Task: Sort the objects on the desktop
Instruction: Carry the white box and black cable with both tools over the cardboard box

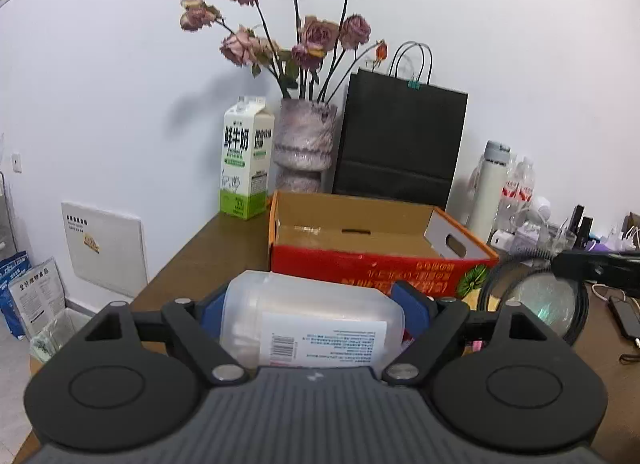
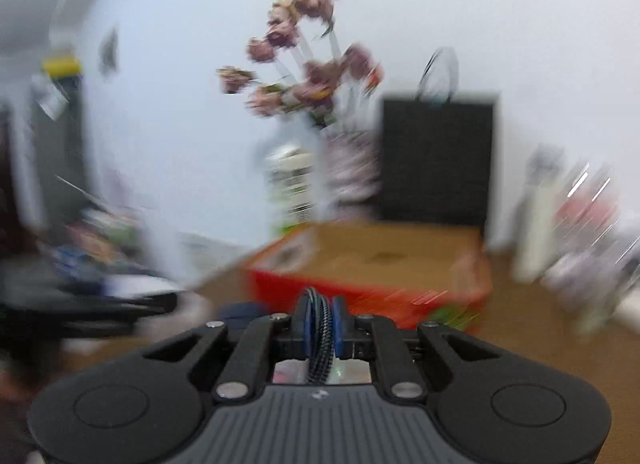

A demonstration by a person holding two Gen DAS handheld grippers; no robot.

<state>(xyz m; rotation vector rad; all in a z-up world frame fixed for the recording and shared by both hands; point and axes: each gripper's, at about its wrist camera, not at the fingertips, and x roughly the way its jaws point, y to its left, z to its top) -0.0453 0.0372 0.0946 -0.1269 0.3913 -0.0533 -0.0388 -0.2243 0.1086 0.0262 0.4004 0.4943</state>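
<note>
Lower centre of the left wrist view: left gripper (image 1: 316,306) spread wide, pads clamping a clear plastic jar (image 1: 312,314) lying sideways. Behind it, orange cardboard box (image 1: 380,264), contents unclear, near the desk's left edge (image 1: 192,252). Right wrist view, blurred: right gripper (image 2: 320,324) pinched on a braided cable (image 2: 319,338).

The left gripper (image 1: 316,304) has its fingers spread wide, while the right gripper (image 2: 320,322) has its fingers pinched nearly together.
</note>
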